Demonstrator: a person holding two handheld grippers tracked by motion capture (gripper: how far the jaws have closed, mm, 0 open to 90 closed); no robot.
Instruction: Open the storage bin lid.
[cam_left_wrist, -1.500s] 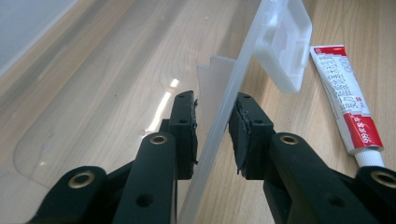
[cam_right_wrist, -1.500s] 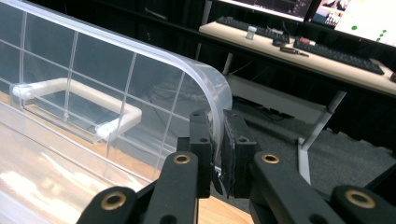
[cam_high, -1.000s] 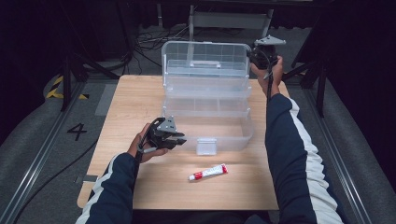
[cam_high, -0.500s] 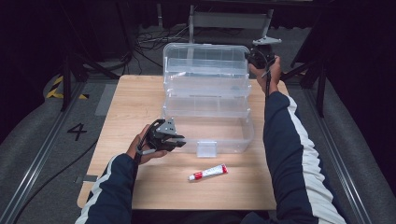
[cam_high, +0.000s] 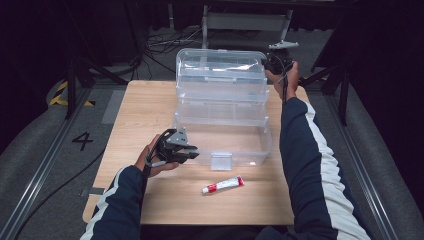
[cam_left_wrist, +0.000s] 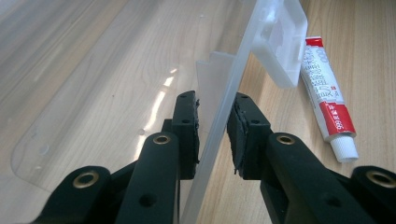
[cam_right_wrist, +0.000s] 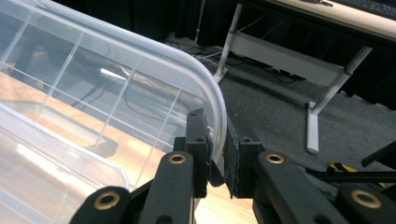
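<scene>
**Both tongs clamped on the clear box**

A red-and-white tube (cam_high: 223, 185) lies nearest on the counter (cam_high: 145, 110). Just behind it, the left tongs (cam_high: 189, 151) pinch the front wall of the clear plastic box (cam_high: 222, 145). Farthest back, the right tongs (cam_high: 270, 63) grip the raised lid (cam_high: 220, 62) at its corner rim.

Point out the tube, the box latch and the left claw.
tube (cam_high: 223, 185), high view, middle of its body
box latch (cam_high: 221, 161), high view, centre of the flap
left claw (cam_left_wrist: 214, 128), left gripper view, midway between its fingertips
</scene>
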